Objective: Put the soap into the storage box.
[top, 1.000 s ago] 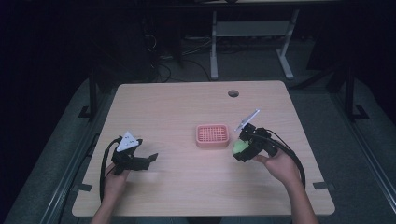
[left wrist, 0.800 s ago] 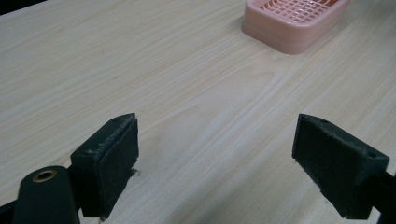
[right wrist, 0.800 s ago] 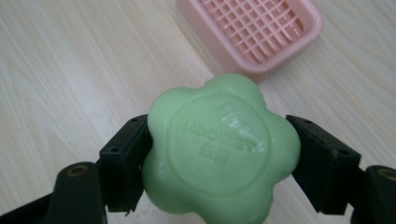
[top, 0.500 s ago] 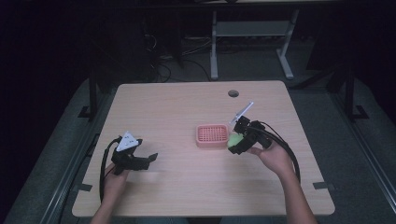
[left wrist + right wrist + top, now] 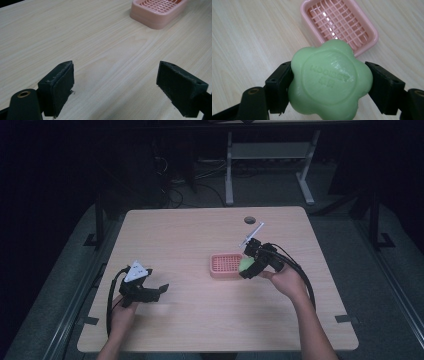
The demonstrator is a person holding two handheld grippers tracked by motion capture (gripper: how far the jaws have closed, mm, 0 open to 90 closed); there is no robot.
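Between the jaws of your right gripper (image 5: 329, 87) sits a green soap (image 5: 329, 83), and the two black pads press on its sides, so the gripper is clamped on it. This soap has the form of a flower with rounded lobes, its surface is smooth and a little shiny, and some raised letters stand inside a round ring on its face (I cannot read them well). You hold it just above the near right edge of the pink soap dish (image 5: 367, 41), which has a grid bottom and rounded corners. From the high view, the soap (image 5: 245, 264) is at the right end of the dish (image 5: 225, 265), near the middle of the wooden table (image 5: 200, 230). Your left gripper (image 5: 122, 85) rests low over the bare wood with its jaws wide apart and nothing between them.
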